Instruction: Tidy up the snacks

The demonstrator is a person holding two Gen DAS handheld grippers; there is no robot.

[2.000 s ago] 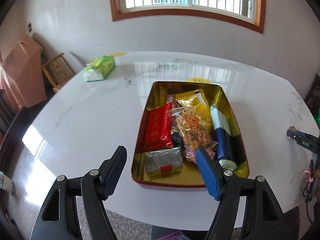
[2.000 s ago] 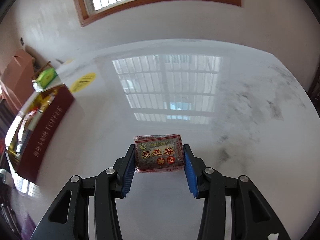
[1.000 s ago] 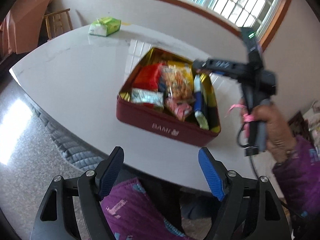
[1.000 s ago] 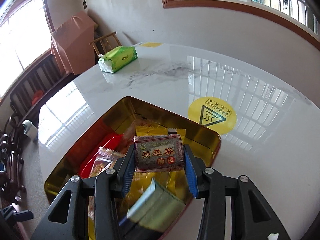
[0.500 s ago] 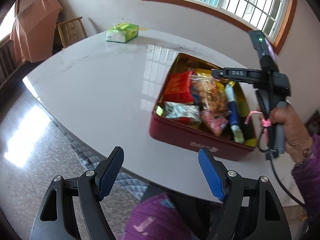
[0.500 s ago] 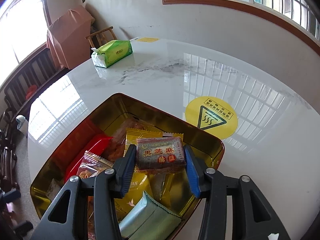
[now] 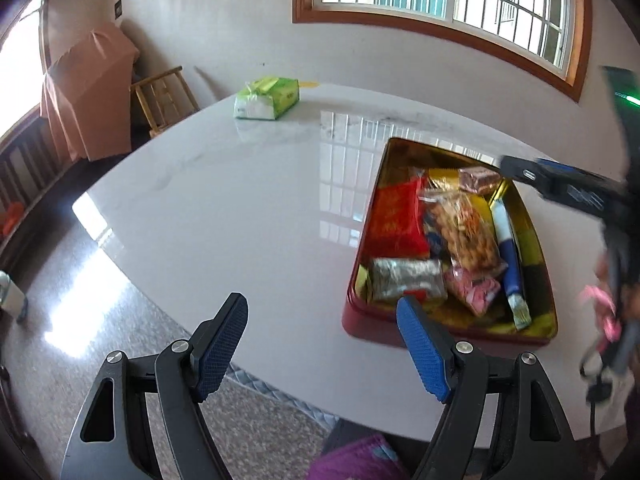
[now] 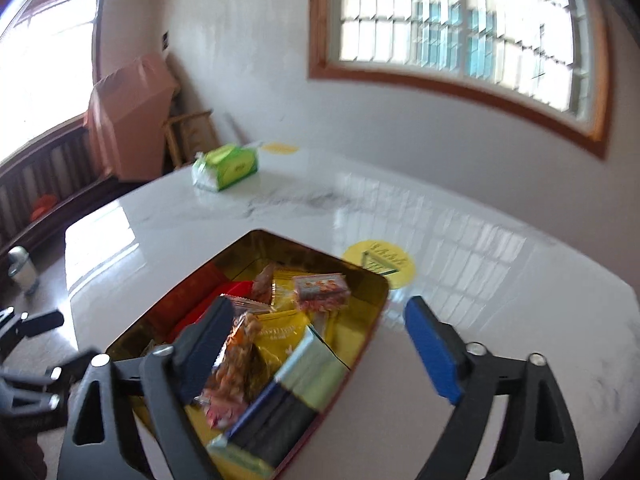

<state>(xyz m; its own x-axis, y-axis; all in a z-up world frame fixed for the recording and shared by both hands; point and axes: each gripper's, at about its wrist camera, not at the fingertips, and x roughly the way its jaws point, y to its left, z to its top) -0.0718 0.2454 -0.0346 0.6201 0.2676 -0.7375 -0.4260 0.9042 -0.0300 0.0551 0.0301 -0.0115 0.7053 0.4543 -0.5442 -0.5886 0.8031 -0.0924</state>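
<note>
A red tin with a gold inside [image 7: 536, 236] [image 8: 362, 344] sits on the white marble table and holds several snack packs. The brown sesame pack [image 7: 478, 179] [image 8: 322, 287] lies on top of the snacks at the tin's far end. My right gripper [image 8: 316, 344] is open and empty, a little above and behind the tin; it also shows at the right of the left wrist view [image 7: 560, 186]. My left gripper [image 7: 320, 344] is open and empty, over the table's near edge, left of the tin.
A green tissue pack [image 7: 266, 98] [image 8: 225, 168] lies at the table's far left. A yellow warning sticker [image 8: 378, 262] is on the table just beyond the tin. A wooden chair [image 7: 162, 96] and a covered object [image 7: 86, 88] stand by the wall.
My right gripper has opened and let go of the sesame pack, which now lies in the tin; the gripper has drawn back. My left gripper has swung slightly left.
</note>
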